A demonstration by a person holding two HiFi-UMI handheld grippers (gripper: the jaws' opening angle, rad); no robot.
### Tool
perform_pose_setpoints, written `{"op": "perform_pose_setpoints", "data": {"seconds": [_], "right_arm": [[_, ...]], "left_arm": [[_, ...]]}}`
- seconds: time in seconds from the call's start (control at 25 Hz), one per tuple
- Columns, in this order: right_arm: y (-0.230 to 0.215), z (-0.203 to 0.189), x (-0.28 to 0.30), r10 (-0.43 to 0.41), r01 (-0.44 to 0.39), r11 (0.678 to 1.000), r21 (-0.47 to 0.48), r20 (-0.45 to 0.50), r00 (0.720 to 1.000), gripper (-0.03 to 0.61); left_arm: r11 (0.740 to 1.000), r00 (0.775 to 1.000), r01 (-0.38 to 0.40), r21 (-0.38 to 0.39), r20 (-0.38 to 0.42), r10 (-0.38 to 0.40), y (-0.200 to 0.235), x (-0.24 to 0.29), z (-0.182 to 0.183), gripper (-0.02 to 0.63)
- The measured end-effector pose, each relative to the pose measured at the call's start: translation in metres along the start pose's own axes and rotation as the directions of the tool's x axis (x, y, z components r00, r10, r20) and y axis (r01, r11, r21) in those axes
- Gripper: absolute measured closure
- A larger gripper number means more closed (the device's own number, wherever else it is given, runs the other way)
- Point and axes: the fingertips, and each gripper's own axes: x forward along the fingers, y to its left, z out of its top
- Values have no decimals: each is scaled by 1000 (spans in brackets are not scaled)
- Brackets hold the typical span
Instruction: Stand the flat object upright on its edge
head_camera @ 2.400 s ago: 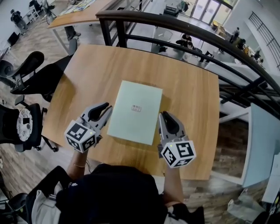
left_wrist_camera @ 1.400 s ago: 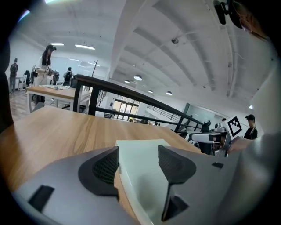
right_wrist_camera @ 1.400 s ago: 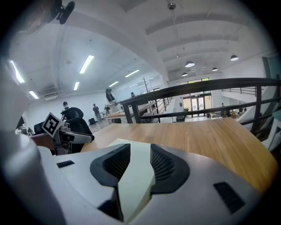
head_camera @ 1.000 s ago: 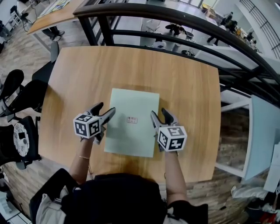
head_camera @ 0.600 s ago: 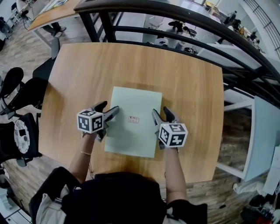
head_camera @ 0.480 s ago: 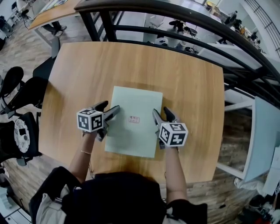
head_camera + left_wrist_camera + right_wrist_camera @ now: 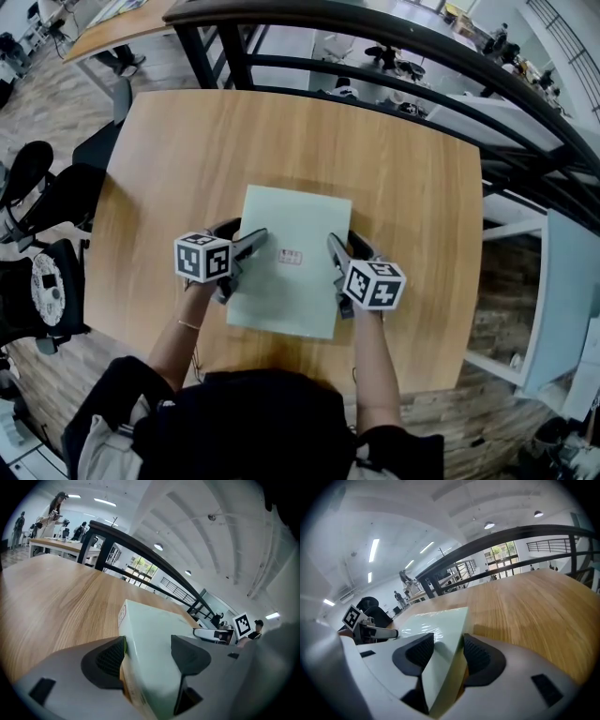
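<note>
The box [image 7: 295,217] lies flat on the table [image 7: 412,187] between my two tongs, one long side in each. The left tongs [image 7: 246,232] straddle their side with a pad against the lower face and the other jaw over the top, and they look clamped on it. The right tongs [image 7: 343,246] are closing on the opposite side, which already fills the gap between their pads. Holding it on both sides at about mid-length makes sense to me: the box is broad and thin, so a matched grip should let me swing it up without it twisting out. Ahead of the tips there is plenty of bare wood to tip the box onto its far edge. Outside each of the tongs the table also runs on a good way. Behind them the near table edge is close, so I would rather pivot forward than pull back. The railing [image 7: 375,42] stands well beyond the far edge, out of my way.
</note>
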Motion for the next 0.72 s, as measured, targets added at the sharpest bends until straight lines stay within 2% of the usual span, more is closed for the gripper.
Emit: {"op": "perform_pose_setpoints", "data": {"seconds": [0.24, 0.72], "right_arm": [[2, 3, -6, -15, 15, 999, 29, 20, 1000, 391], [21, 24, -43, 5, -5, 1000, 1, 88, 996, 414]], "left_arm": [[999, 1000, -30, 11, 8, 30, -4, -4, 1, 316], [998, 996, -38, 47, 86, 34, -33, -35, 17, 316]]}}
